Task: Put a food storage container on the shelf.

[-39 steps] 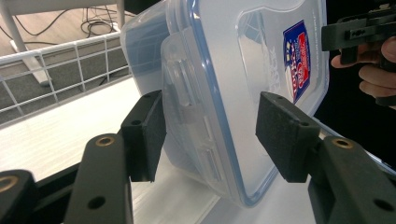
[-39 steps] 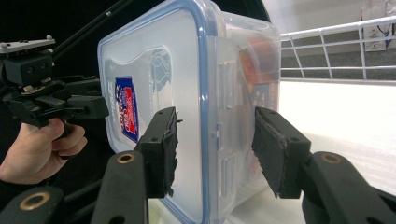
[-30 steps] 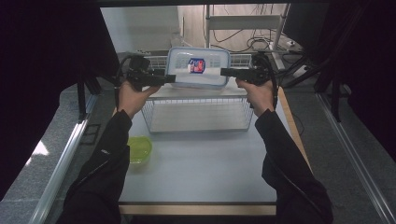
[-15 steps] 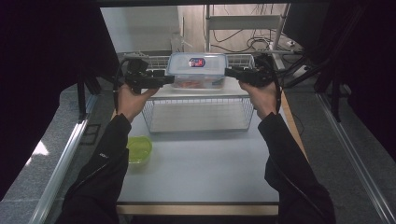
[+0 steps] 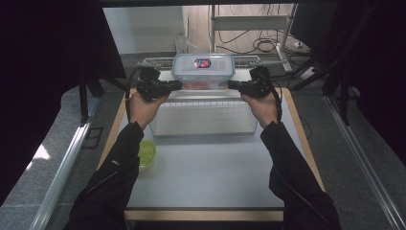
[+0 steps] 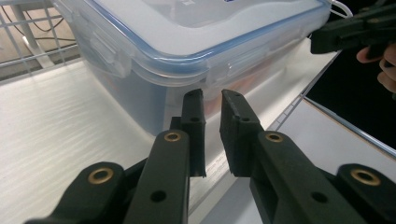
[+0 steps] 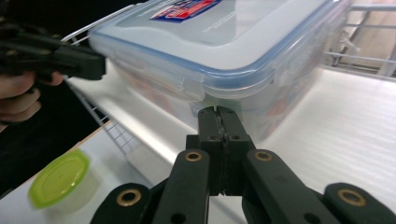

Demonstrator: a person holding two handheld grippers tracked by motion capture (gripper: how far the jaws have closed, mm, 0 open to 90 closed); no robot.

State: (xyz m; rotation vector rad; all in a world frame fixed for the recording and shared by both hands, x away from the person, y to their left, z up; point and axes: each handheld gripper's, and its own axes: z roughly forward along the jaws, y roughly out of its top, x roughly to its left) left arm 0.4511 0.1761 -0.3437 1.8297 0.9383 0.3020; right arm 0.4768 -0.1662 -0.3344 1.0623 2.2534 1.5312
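Observation:
A clear plastic box (image 5: 203, 72) with a blue-edged snap lid and a red-and-blue label rests level on a white sheet (image 6: 60, 116) over the wire rack. My left gripper (image 5: 178, 85) is at its left lower corner. In the left gripper view its jaws (image 6: 211, 100) have just been closing; a narrow gap is left, with nothing in it, just short of the box wall (image 6: 140, 98). My right gripper (image 5: 231, 85) is at the other corner. Its jaws (image 7: 217, 112) have closed together on nothing, their tips under the lid latch of the box (image 7: 224, 37).
A wire basket (image 5: 206, 120) stands on the table in front of the box. A small tub with a green lid (image 5: 146, 153) sits near my left forearm, also seen in the right gripper view (image 7: 60, 179). The table ends at a wooden edge; cables lie behind.
The box was tilted with its lid toward the camera between both grippers; it now lies level on the white sheet. Both pairs of jaws have closed up.

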